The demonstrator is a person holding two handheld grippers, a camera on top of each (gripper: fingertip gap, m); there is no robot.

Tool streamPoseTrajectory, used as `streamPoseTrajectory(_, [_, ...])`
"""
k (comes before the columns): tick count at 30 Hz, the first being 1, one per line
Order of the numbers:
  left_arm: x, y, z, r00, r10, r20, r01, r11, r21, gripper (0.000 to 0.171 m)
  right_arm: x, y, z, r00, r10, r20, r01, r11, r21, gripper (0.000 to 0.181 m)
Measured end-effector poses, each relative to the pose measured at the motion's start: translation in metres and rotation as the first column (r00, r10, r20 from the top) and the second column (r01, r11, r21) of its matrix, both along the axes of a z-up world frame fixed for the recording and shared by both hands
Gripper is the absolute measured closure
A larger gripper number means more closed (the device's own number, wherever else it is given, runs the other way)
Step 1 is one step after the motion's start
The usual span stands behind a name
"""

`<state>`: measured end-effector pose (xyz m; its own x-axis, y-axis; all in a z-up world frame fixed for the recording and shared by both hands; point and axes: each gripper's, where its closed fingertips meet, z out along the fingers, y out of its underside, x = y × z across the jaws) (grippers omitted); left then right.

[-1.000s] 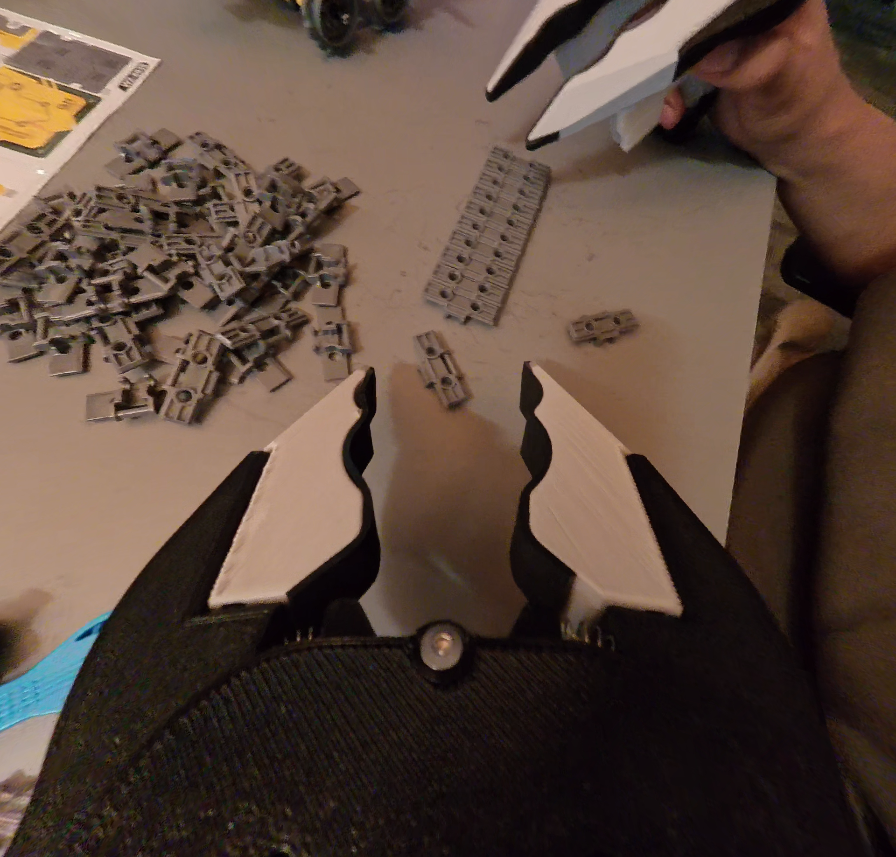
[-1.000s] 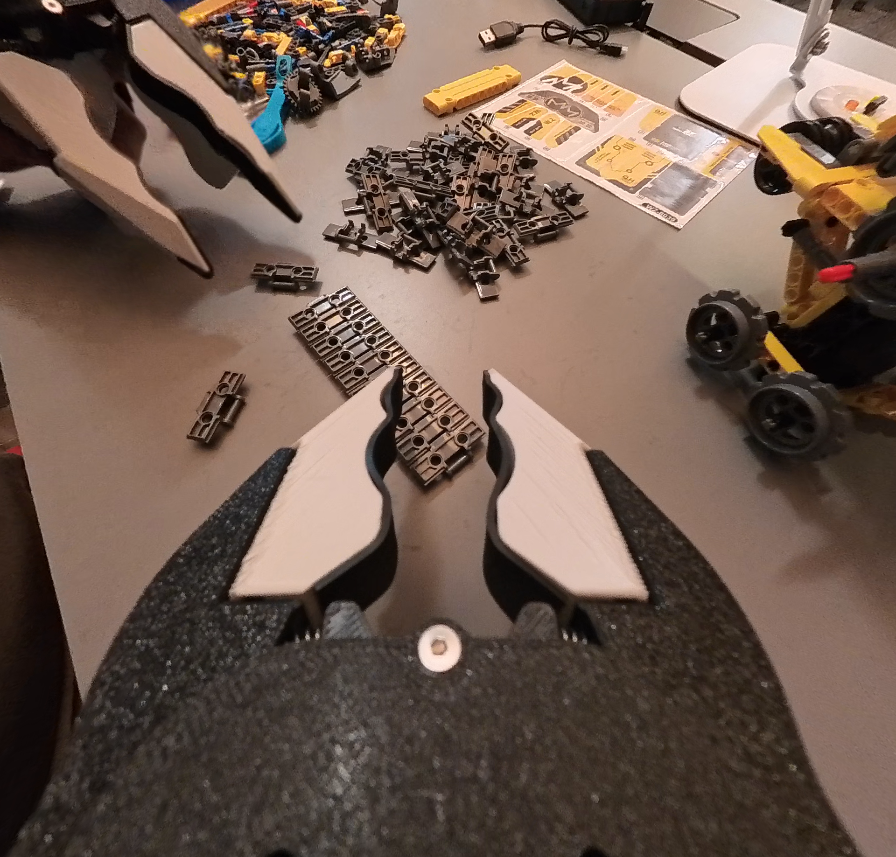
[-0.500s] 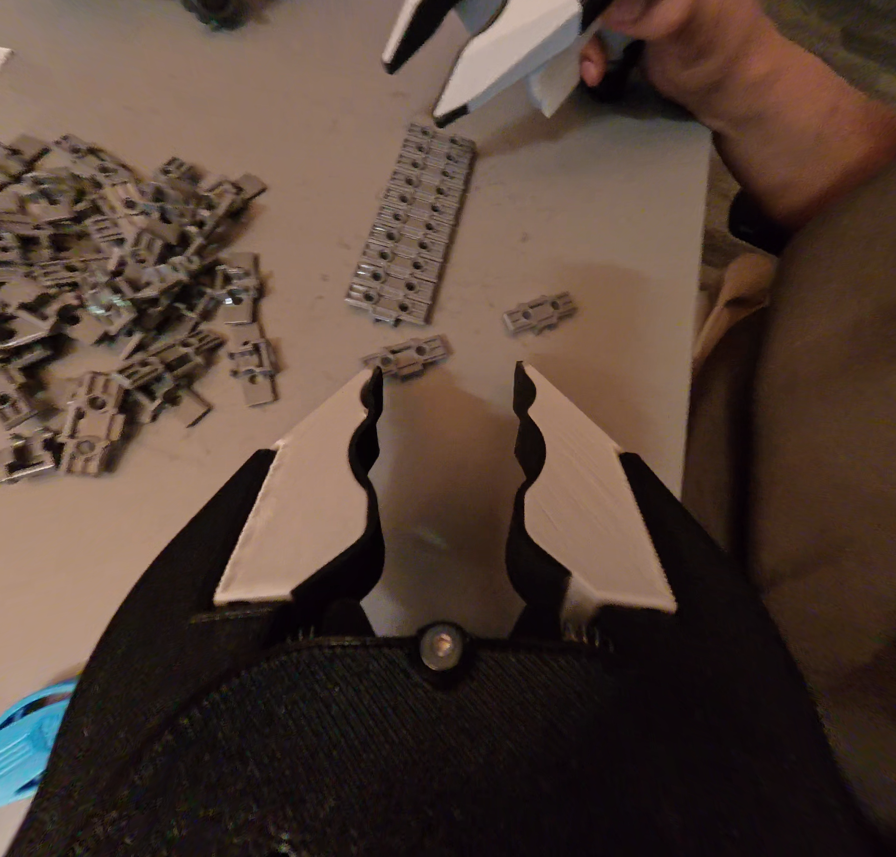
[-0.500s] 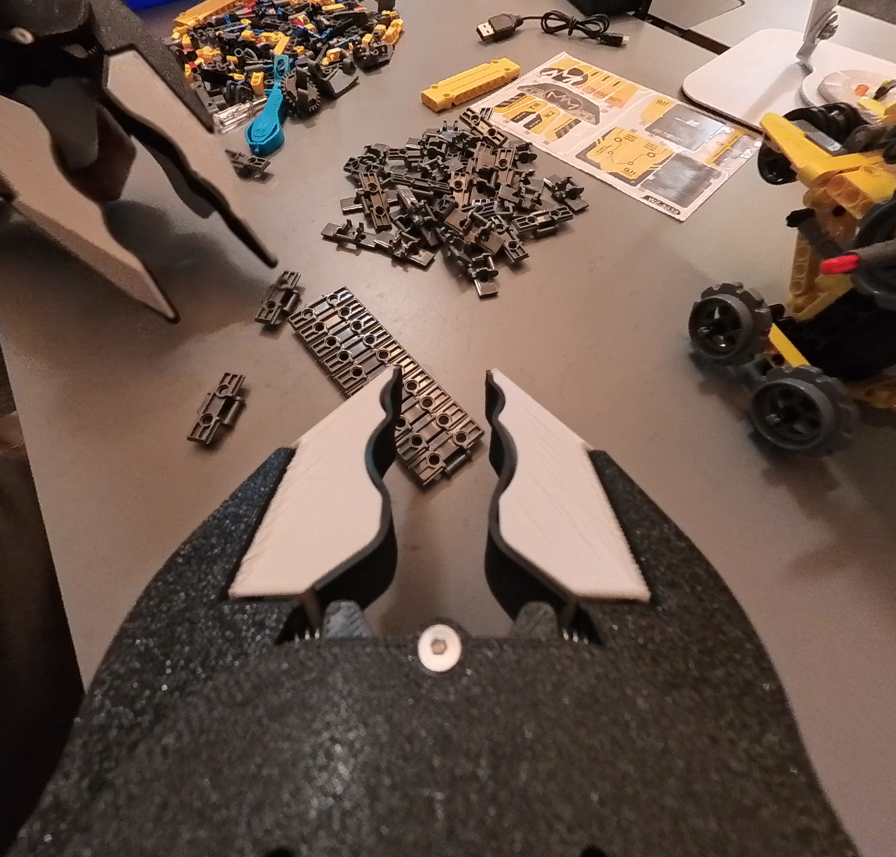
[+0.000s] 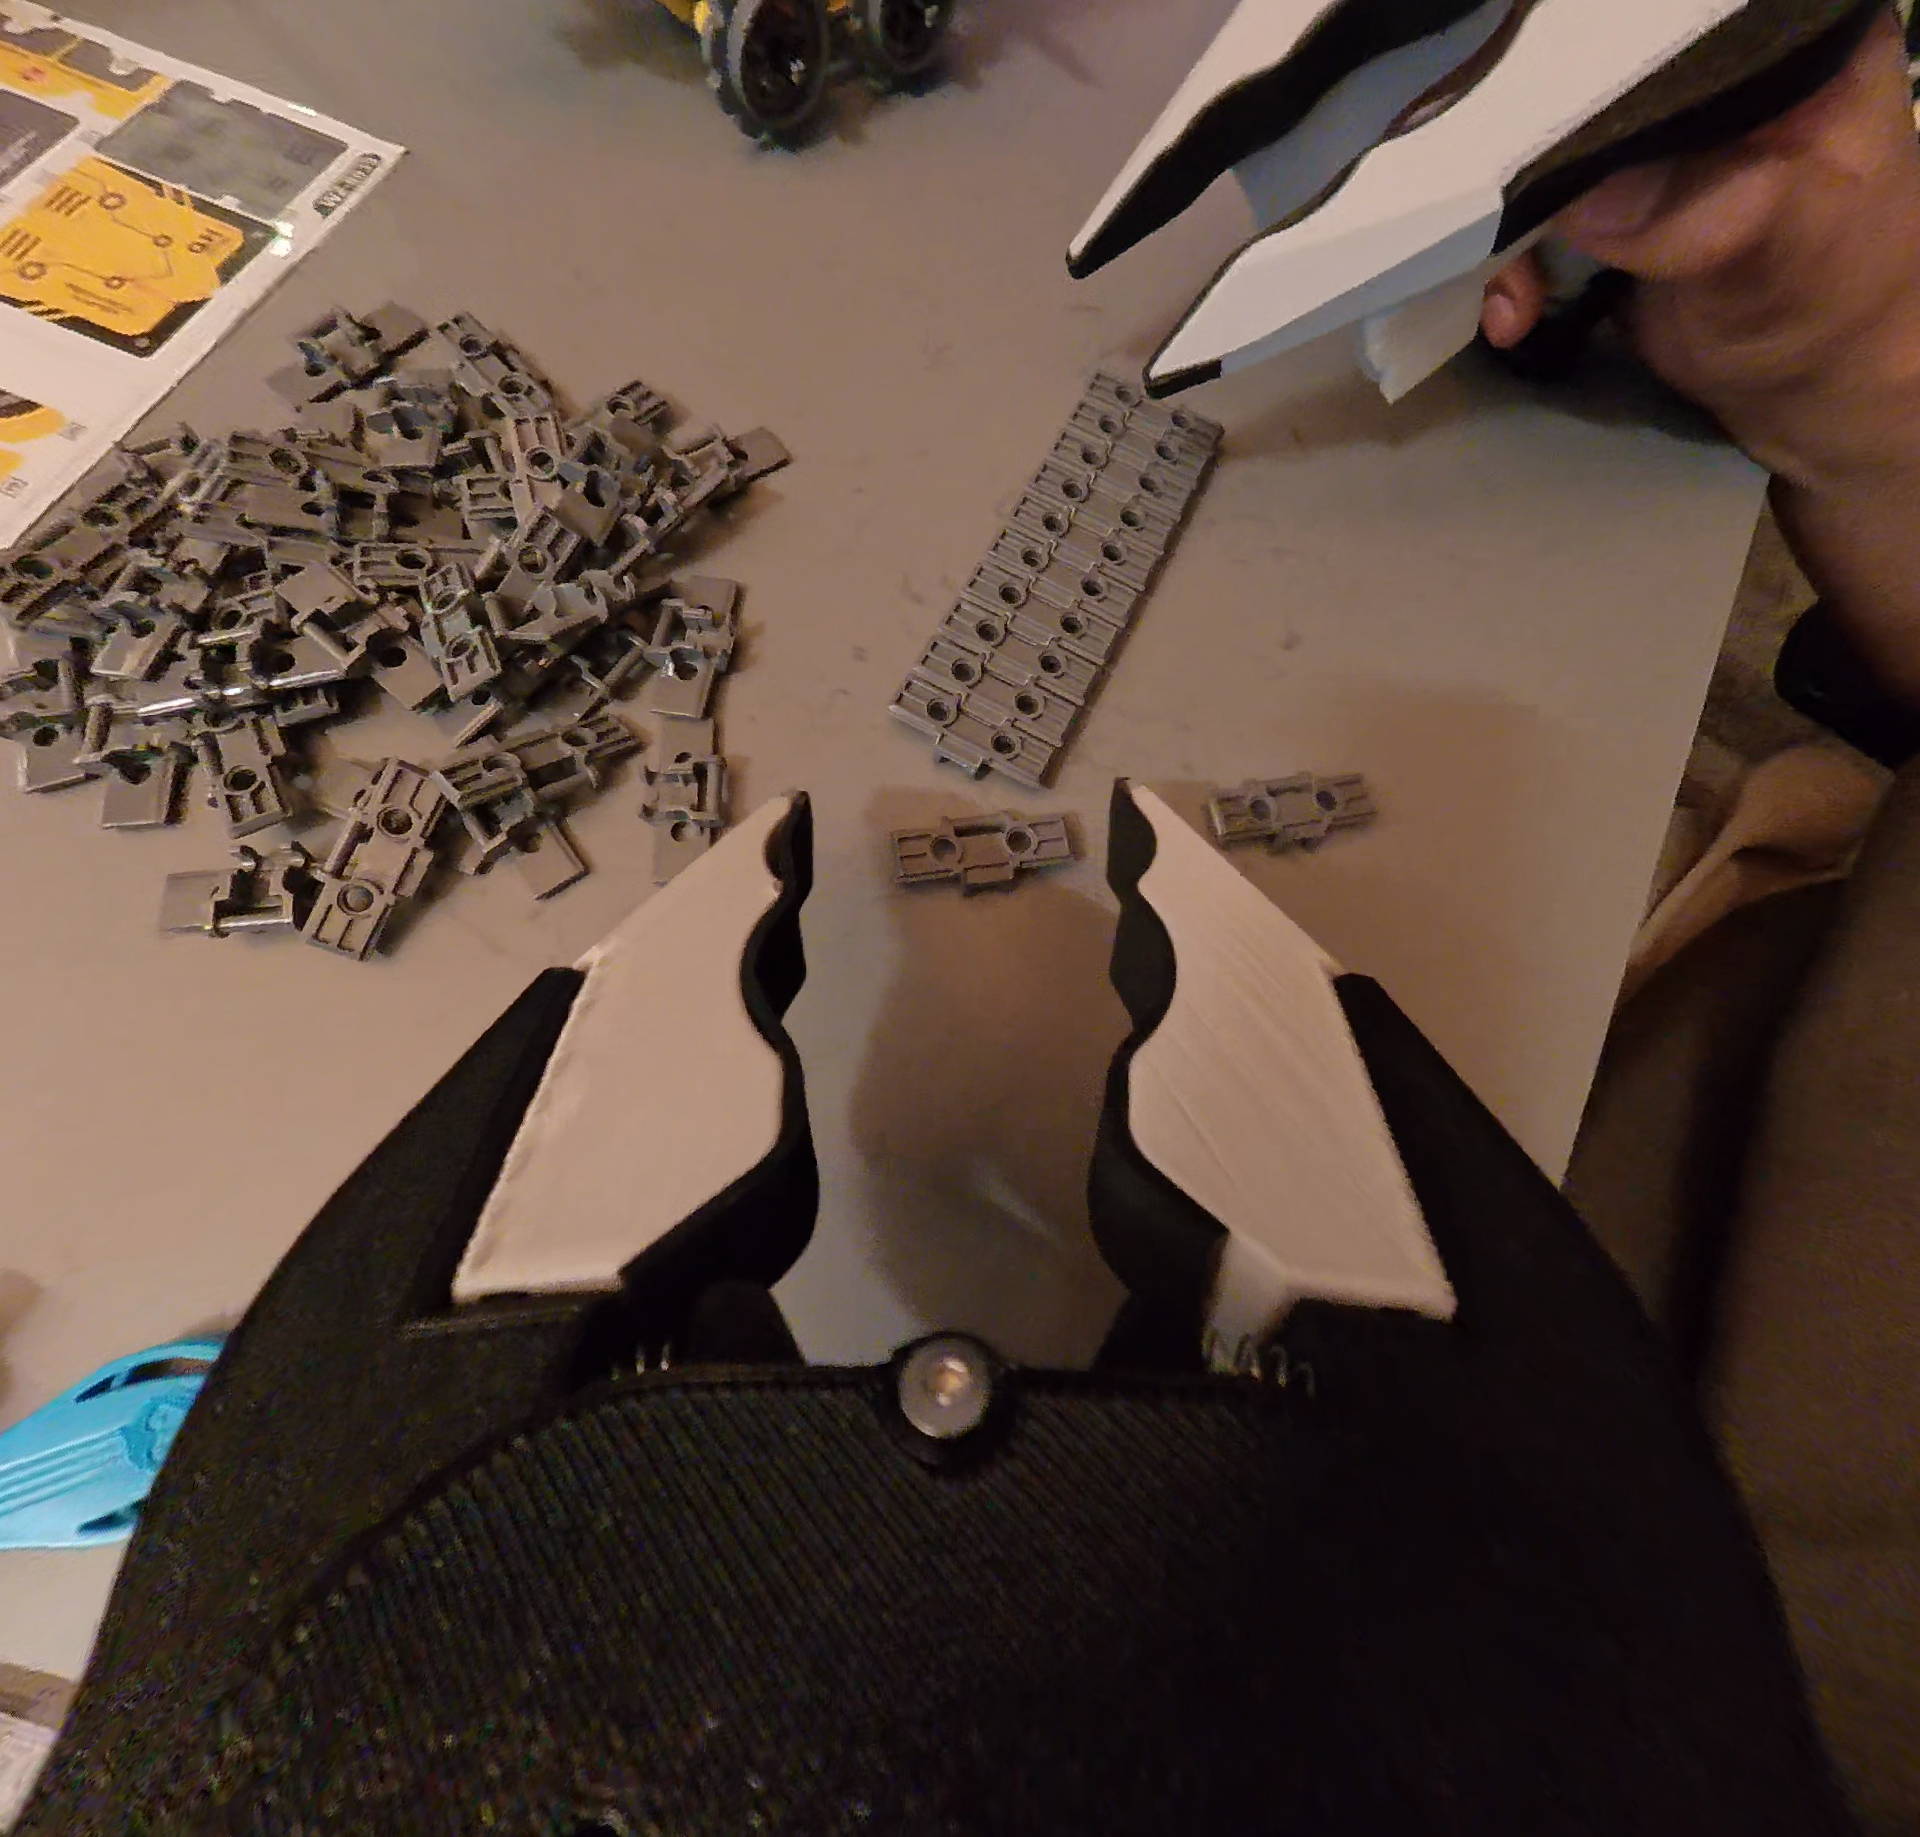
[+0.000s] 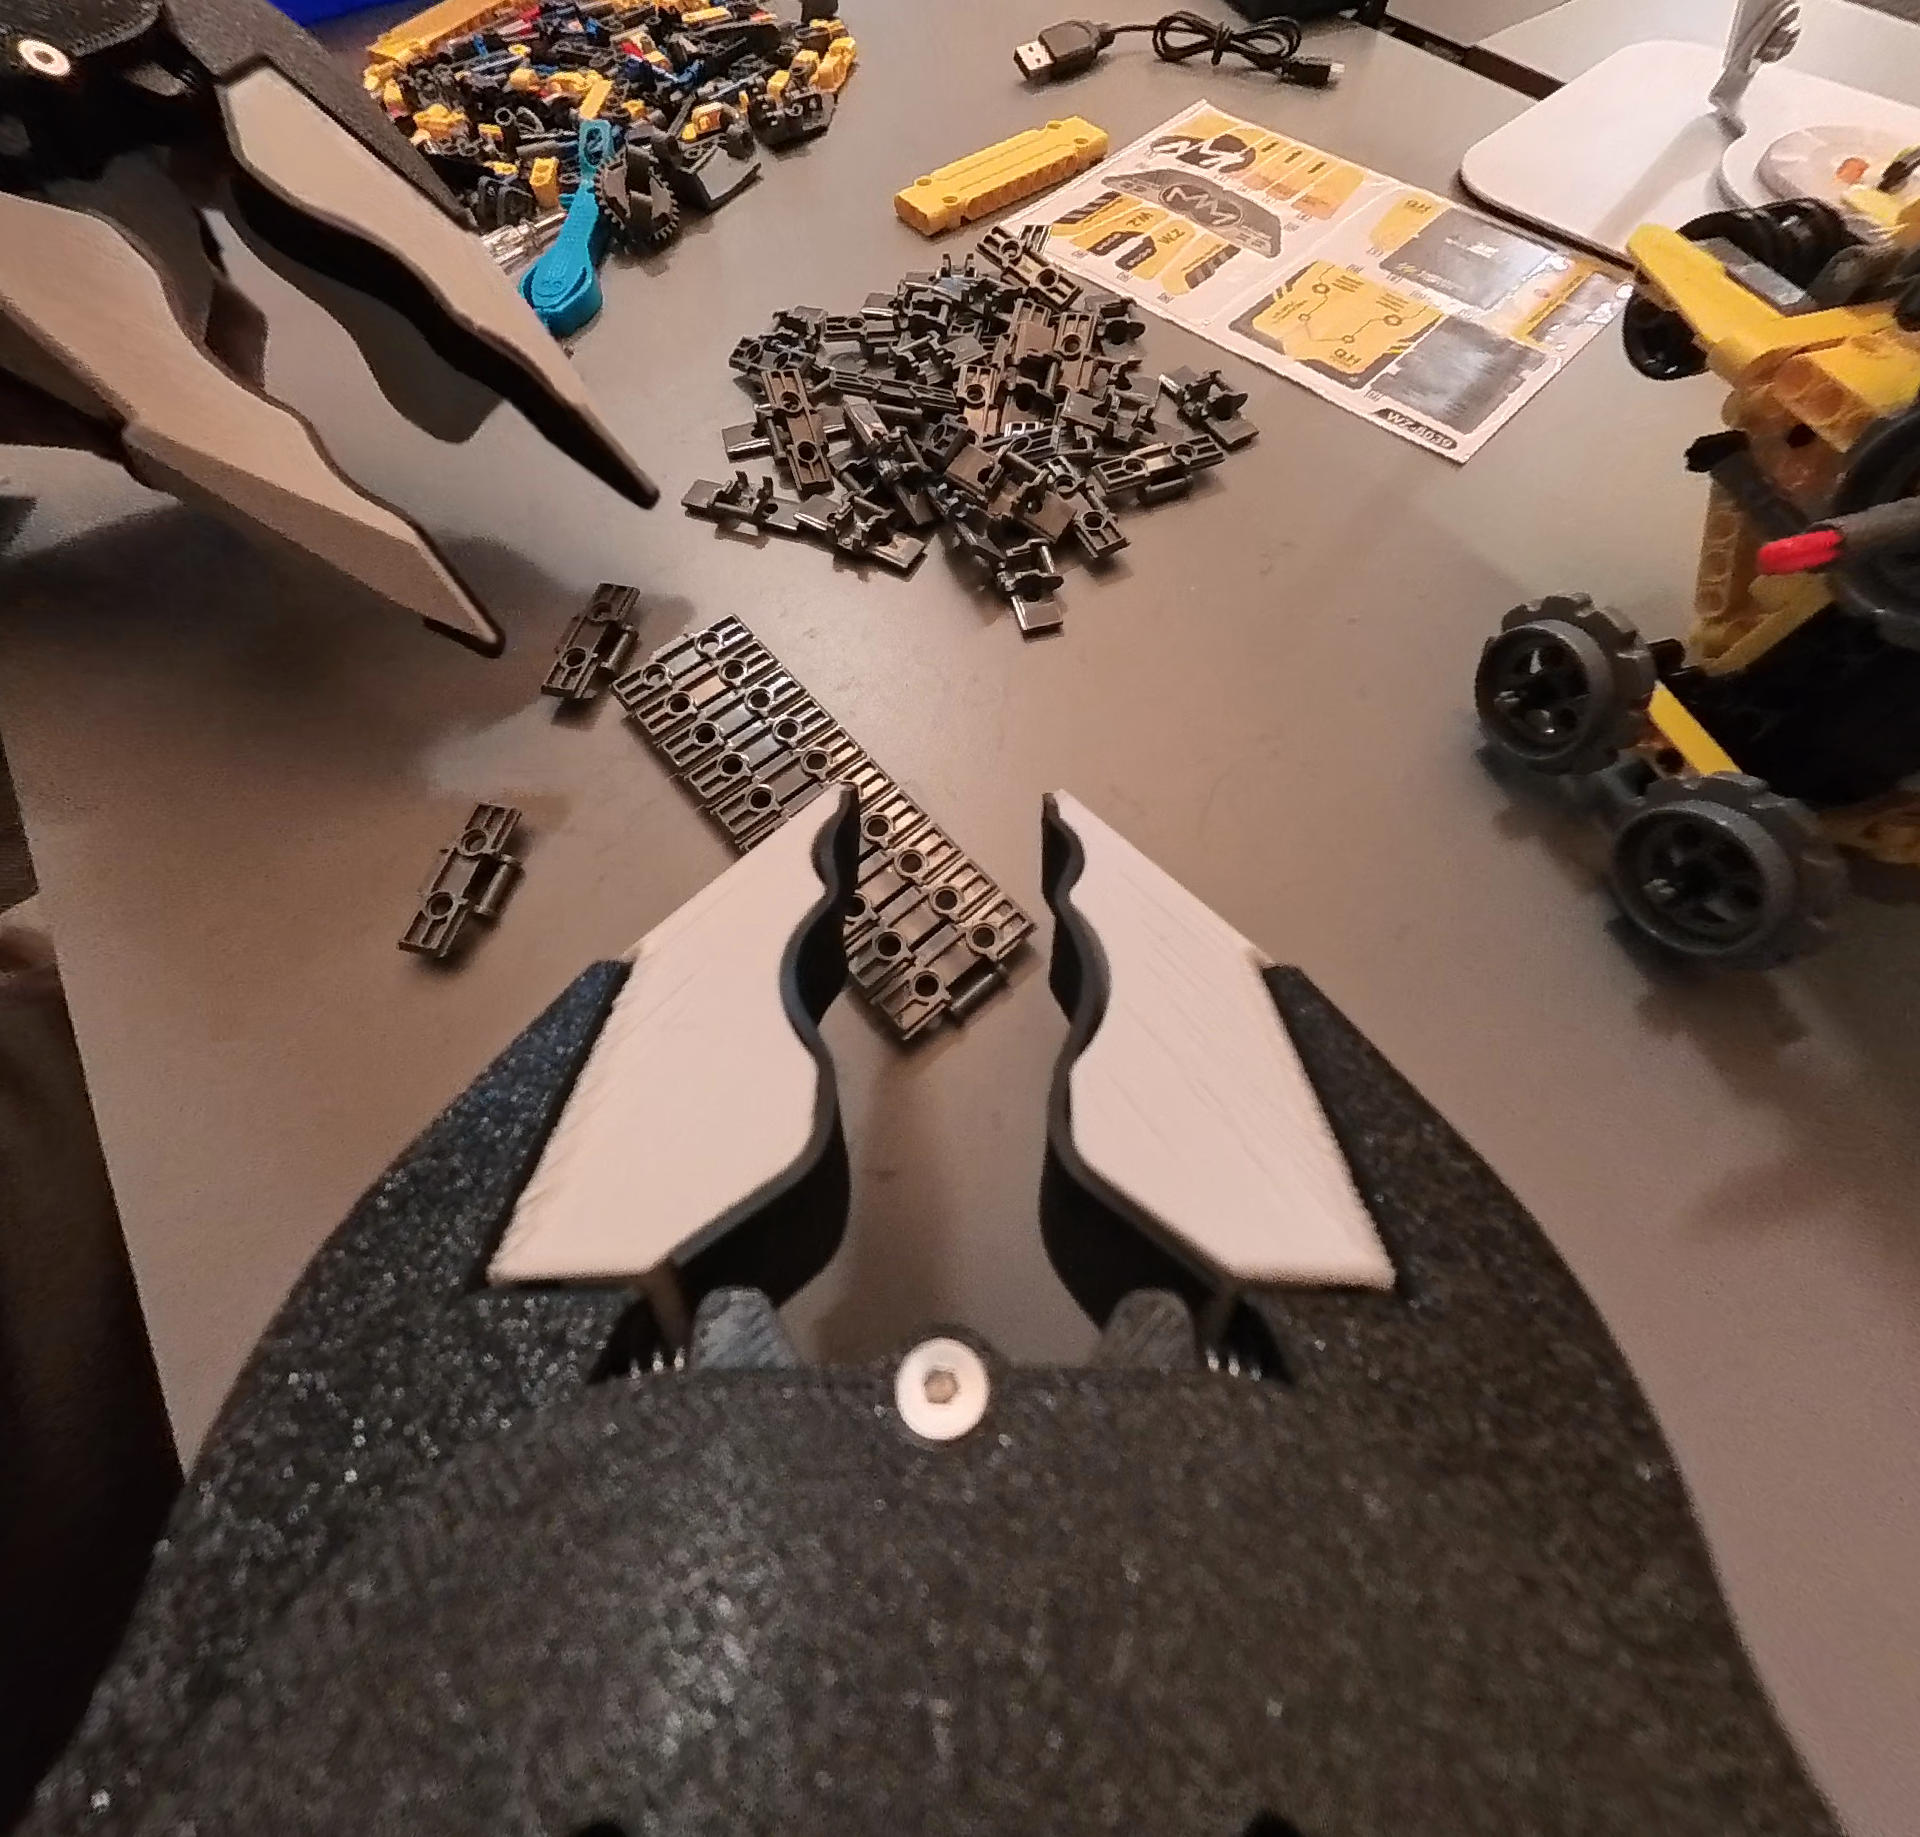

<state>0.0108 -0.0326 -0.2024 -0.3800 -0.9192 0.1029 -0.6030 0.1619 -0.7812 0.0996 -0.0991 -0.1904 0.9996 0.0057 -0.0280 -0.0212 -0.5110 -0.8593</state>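
Observation:
My left gripper (image 5: 961,800) is open and empty above the grey table, with a single grey track link (image 5: 985,850) lying just past its tips. A second loose link (image 5: 1291,811) lies to the right. A strip of joined track links (image 5: 1060,577) lies beyond them. My right gripper (image 6: 948,800) is open and empty, hovering over the near end of that strip (image 6: 821,811). It also shows in the left wrist view (image 5: 1112,322), over the strip's far end. The left gripper shows in the right wrist view (image 6: 566,566), near one loose link (image 6: 592,639).
A pile of loose grey track links (image 5: 364,624) lies left of the strip. A yellow wheeled model (image 6: 1766,665) stands on the right. A sticker sheet (image 6: 1320,270), a yellow beam (image 6: 1003,172), a heap of mixed small parts (image 6: 613,114) and a cable (image 6: 1174,47) lie farther back. The table edge (image 5: 1652,852) is near. The yellow beam (image 6: 1003,172) is about 20 cm from my left fingertips and 30 cm from my right.
The left gripper has swung over the table, and the loose link in front of it has turned crosswise and now lies between its tips. The right gripper has barely moved.

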Motion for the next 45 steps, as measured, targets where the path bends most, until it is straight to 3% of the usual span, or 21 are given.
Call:
streamPoseTrajectory(10, [-0.006,-0.005,-0.014,0.996,0.084,-0.015,-0.083,0.995,0.056,0.122,0.001,0.0,-0.001,1.0,-0.005,-0.004,0.005,1.0,-0.006,0.146])
streamPoseTrajectory(14, [-0.005,-0.004,-0.018,0.996,0.085,-0.017,-0.082,0.989,0.119,0.135,0.002,0.0,-0.001,1.0,-0.01,0.001,0.01,1.0,-0.004,0.146])
streamPoseTrajectory(26, [-0.013,-0.02,-0.005,1.0,0.007,0.025,-0.01,0.995,0.102,0.136,0.002,0.0,0.0,1.0,-0.011,0.0,0.011,1.0,0.002,0.146])
streamPoseTrajectory(32, [-0.016,-0.032,-0.011,0.998,-0.051,-0.025,0.052,0.998,0.04,0.136,0.002,0.0,0.002,1.0,-0.01,0.0,0.01,1.0,0.011,0.146])
streamPoseTrajectory(40, [-0.017,-0.03,-0.006,0.997,-0.07,-0.036,0.069,0.997,-0.017,0.127,0.004,-0.018,0.037,0.998,0.048,-0.049,-0.037,0.978,0.207,0.141])
streamPoseTrajectory(45, [-0.005,-0.015,0.001,0.998,-0.055,-0.042,0.056,0.998,0.023,0.125,0.011,-0.029,0.023,0.995,0.101,-0.023,-0.098,0.989,0.113,0.134])
